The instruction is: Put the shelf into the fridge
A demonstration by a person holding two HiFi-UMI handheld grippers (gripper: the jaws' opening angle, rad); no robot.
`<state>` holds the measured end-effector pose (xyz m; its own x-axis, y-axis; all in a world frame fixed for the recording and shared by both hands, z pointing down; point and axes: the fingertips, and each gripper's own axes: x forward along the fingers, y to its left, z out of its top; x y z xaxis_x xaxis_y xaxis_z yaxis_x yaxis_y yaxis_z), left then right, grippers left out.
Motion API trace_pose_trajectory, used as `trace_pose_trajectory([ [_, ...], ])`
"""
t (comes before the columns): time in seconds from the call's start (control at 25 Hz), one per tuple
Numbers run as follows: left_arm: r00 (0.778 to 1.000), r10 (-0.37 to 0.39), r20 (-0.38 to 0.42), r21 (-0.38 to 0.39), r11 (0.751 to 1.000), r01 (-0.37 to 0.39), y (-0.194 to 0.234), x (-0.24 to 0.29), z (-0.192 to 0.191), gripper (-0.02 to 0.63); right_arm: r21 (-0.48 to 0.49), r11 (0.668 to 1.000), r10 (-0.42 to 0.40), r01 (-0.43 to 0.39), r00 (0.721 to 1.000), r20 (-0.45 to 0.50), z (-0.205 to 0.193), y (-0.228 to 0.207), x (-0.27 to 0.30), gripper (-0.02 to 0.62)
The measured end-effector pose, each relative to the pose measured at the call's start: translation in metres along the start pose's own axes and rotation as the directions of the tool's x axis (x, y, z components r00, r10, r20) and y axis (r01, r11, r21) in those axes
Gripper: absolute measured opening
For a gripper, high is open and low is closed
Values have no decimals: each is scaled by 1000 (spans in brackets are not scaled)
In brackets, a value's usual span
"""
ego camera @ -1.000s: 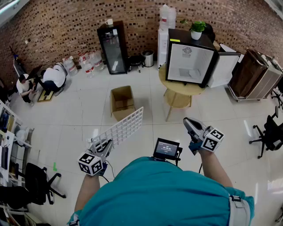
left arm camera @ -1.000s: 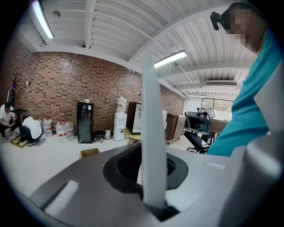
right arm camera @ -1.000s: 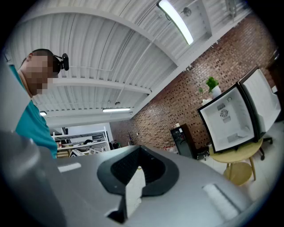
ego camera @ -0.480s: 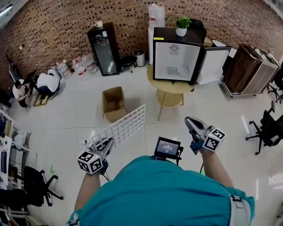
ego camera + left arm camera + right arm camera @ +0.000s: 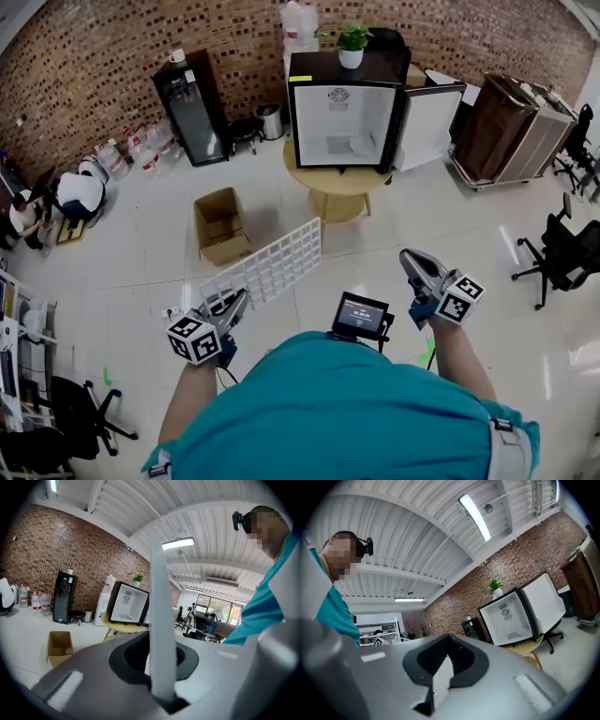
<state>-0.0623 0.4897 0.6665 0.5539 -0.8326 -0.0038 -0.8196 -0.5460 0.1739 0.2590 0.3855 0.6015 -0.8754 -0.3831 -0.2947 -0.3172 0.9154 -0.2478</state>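
The white wire shelf (image 5: 270,268) juts forward and to the right, held by one edge in my shut left gripper (image 5: 235,300) at the lower left of the head view. In the left gripper view the shelf (image 5: 162,620) shows edge-on as a pale upright strip rising from between the jaws. My right gripper (image 5: 413,263) is shut with nothing in it, level with the left. The small black fridge (image 5: 341,122) stands ahead on a round wooden table (image 5: 330,190), with its white inside bare and its door (image 5: 428,127) swung open to the right. It also appears as fridge (image 5: 127,603) and fridge (image 5: 510,615).
An open cardboard box (image 5: 219,225) lies on the floor left of the table. A black drinks cooler (image 5: 191,111) stands against the brick wall, and two people (image 5: 79,192) crouch at far left. A wooden cabinet (image 5: 507,126) and office chairs (image 5: 563,258) are at the right.
Both grippers and the shelf have travelled forward across the floor. The fridge and table have grown larger and shifted left towards the middle of the head view. Neither grip changed.
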Motion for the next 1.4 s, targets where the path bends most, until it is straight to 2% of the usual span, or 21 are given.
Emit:
trace_pose_trajectory([
  [0.2, 997, -71, 9, -43, 997, 71, 48, 18, 24, 29, -15, 998, -54, 54, 998, -15, 2, -11, 42, 2],
  [0.48, 982, -188, -11, -83, 979, 186, 171, 25, 87, 29, -37, 988, -150, 149, 988, -27, 16, -10, 170, 2],
  [0.64, 969, -244, -44, -97, 966, 239, 218, 50, 116, 29, -21, 978, -208, 207, 978, -15, 31, -36, 220, 2],
  [0.76, 959, -277, -63, -93, 958, 271, 255, 77, 131, 29, -20, 978, -206, 206, 978, -15, 36, -60, 263, 2],
  [0.88, 952, -299, -66, -127, 949, 290, 290, 108, 148, 29, -1, 977, -215, 215, 976, -42, 39, -86, 301, 2],
  [1.0, 948, -315, -52, -153, 940, 304, 300, 131, 147, 29, 8, 973, -229, 230, 972, -49, 37, -109, 305, 2],
  [1.16, 947, -317, -50, -161, 938, 306, 292, 175, 142, 29, 14, 976, -218, 219, 975, -42, 45, -155, 288, 2],
  [1.4, 972, -237, -3, -218, 948, 230, 251, 269, 132, 29, 43, 991, -125, 127, 991, -48, 72, -260, 241, 2],
])
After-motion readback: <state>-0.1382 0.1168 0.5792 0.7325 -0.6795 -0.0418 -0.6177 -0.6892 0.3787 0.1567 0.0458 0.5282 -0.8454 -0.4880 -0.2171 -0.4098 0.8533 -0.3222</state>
